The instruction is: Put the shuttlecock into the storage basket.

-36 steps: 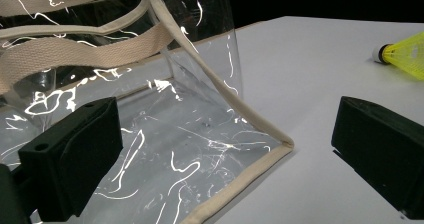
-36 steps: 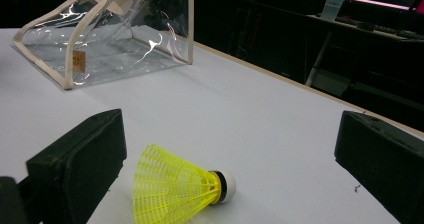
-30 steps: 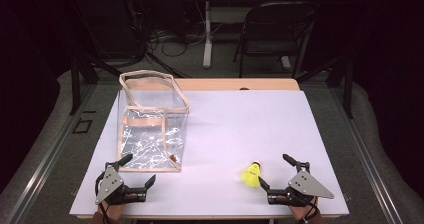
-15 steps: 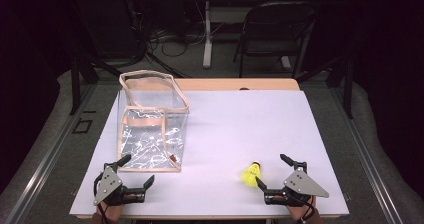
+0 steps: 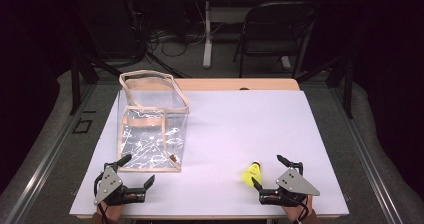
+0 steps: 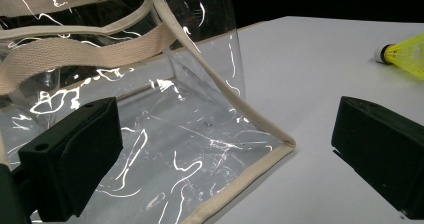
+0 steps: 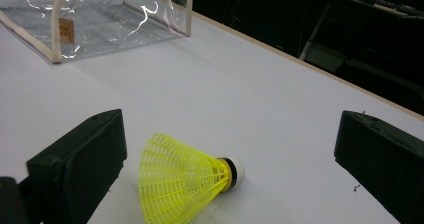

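Observation:
A clear plastic bag (image 5: 150, 129) with beige trim and handles stands upright on the left of the white table (image 5: 240, 119). A yellow shuttlecock (image 5: 250, 174) lies on its side near the front right. My left gripper (image 5: 137, 169) rests open at the bag's front corner. In the left gripper view the bag (image 6: 190, 149) lies between and just beyond my left gripper's (image 6: 227, 149) jaws, and the shuttlecock (image 6: 405, 56) is far off. My right gripper (image 5: 266, 170) is open just right of the shuttlecock. In the right gripper view the shuttlecock (image 7: 185, 184) lies between my right gripper's (image 7: 230, 154) jaws, untouched, with the bag (image 7: 95, 14) beyond.
A wooden strip (image 5: 240, 84) runs along the table's far edge. Behind it stand a dark folding chair (image 5: 280, 29) and a white post (image 5: 207, 34), with cables on the floor. Grey floor surrounds the table.
My right gripper has shifted slightly left, closer to the shuttlecock. The left gripper, bag and shuttlecock stay where they were.

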The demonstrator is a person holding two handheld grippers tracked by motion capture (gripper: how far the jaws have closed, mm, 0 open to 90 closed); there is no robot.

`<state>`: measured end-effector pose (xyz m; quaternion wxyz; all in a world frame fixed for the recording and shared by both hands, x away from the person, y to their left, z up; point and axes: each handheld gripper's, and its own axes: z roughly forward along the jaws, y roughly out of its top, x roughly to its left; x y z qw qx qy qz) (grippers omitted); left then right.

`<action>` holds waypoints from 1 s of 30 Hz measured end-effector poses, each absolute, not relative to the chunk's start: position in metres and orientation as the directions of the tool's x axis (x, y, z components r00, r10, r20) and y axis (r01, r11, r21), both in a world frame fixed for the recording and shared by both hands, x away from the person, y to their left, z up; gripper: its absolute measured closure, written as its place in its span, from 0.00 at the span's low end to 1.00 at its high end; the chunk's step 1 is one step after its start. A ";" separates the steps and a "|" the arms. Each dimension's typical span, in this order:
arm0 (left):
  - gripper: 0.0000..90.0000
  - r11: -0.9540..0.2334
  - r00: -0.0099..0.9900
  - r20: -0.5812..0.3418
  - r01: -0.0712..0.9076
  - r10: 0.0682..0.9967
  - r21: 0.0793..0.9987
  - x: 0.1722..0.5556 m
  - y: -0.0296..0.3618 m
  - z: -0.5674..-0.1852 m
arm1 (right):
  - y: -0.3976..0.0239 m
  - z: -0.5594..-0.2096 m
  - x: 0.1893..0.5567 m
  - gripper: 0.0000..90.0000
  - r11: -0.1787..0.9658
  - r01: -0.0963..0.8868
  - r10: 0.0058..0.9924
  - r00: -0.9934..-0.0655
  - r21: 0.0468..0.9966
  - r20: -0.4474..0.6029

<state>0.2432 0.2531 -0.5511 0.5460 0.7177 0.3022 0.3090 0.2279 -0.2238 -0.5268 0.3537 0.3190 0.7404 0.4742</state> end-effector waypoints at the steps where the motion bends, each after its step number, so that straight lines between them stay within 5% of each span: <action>1: 0.00 -0.221 0.626 0.114 0.096 0.771 0.970 0.243 0.253 -0.551 | -0.223 -0.527 0.228 0.00 0.348 0.145 0.810 -0.543 0.926 -0.220; 30: 0.00 -0.226 0.628 0.116 0.098 0.770 0.969 0.244 0.253 -0.551 | -0.200 -0.534 0.236 0.01 0.419 0.288 0.813 -0.542 0.861 -0.213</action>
